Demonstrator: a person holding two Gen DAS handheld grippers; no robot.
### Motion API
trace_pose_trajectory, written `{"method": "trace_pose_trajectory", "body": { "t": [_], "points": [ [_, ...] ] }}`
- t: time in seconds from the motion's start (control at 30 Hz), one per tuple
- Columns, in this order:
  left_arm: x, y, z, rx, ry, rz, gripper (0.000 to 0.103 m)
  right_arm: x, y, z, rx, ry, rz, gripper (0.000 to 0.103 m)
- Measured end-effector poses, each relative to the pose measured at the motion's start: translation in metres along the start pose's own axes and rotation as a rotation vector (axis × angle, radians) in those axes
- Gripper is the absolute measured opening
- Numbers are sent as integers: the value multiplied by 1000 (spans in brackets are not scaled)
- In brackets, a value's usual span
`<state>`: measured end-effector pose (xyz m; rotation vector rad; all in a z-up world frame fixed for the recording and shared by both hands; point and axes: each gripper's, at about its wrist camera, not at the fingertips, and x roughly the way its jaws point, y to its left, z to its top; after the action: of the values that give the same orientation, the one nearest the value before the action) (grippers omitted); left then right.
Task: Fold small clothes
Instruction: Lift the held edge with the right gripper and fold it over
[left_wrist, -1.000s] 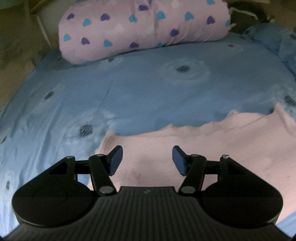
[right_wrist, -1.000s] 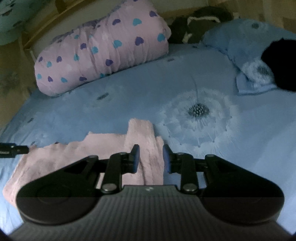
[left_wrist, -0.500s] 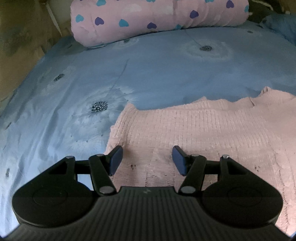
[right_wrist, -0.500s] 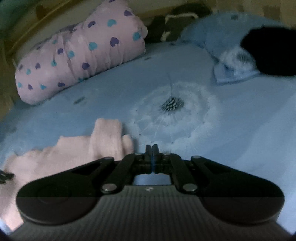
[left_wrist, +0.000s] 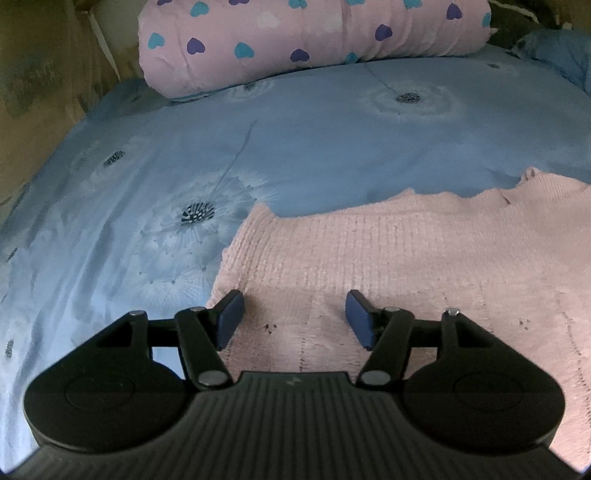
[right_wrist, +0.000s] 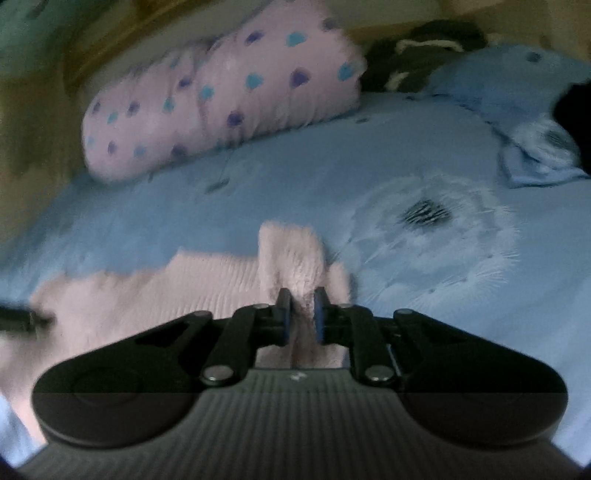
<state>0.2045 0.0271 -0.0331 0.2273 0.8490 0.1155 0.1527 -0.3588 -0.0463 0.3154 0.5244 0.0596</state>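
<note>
A pink knit sweater (left_wrist: 406, 258) lies flat on the blue dandelion-print bedsheet (left_wrist: 295, 147). My left gripper (left_wrist: 293, 306) hovers low over the sweater's near left corner, open, its jaws widening a little, nothing pinched between the pads. In the blurred right wrist view the sweater (right_wrist: 147, 295) spreads to the left and a narrow strip of it (right_wrist: 291, 251) runs away from me. My right gripper (right_wrist: 302, 299) is nearly closed with a bunched fold of that strip pressed between its pads, the jaws easing apart slightly. A tip of the left gripper (right_wrist: 22, 317) shows at the far left edge.
A pink bolster with blue and purple hearts (left_wrist: 314, 37) lies along the head of the bed. A blue pillow (right_wrist: 517, 85) with a black object (right_wrist: 576, 122) on it sits at the right. Dark cloth (right_wrist: 424, 40) lies behind. A wall (left_wrist: 37, 74) borders the bed's left side.
The left gripper sank toward the sweater, which now fills more of its view. The right gripper's jaws closed fully, then parted slightly, and a pink fold now sits between them.
</note>
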Motion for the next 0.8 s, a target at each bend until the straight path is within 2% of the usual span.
{"method": "trace_pose_trajectory", "body": {
  "t": [0.07,0.17,0.23,0.33,0.47,0.6,0.7,0.8],
  "points": [
    [2,4,0,-20,5,-9,69,1,-14,1,77,1,-22,16],
    [3,10,1,-41,5,-35,69,8,-21,-5,68,29,-78,15],
    [-4,18,3,-47,-30,-50,69,6,-21,-4,87,34,-68,17],
    [-13,40,11,-108,-81,-52,69,-5,-14,1,87,0,-29,17],
    [-1,57,17,-150,-50,-111,68,-14,-3,4,84,-3,58,17],
    [33,48,11,-95,16,-56,68,-5,15,-2,14,66,93,18],
    [40,45,9,-91,-2,-28,71,10,19,-15,-36,134,32,15],
    [37,41,11,-81,3,-2,71,10,13,-19,-39,108,51,16]
  ]
}}
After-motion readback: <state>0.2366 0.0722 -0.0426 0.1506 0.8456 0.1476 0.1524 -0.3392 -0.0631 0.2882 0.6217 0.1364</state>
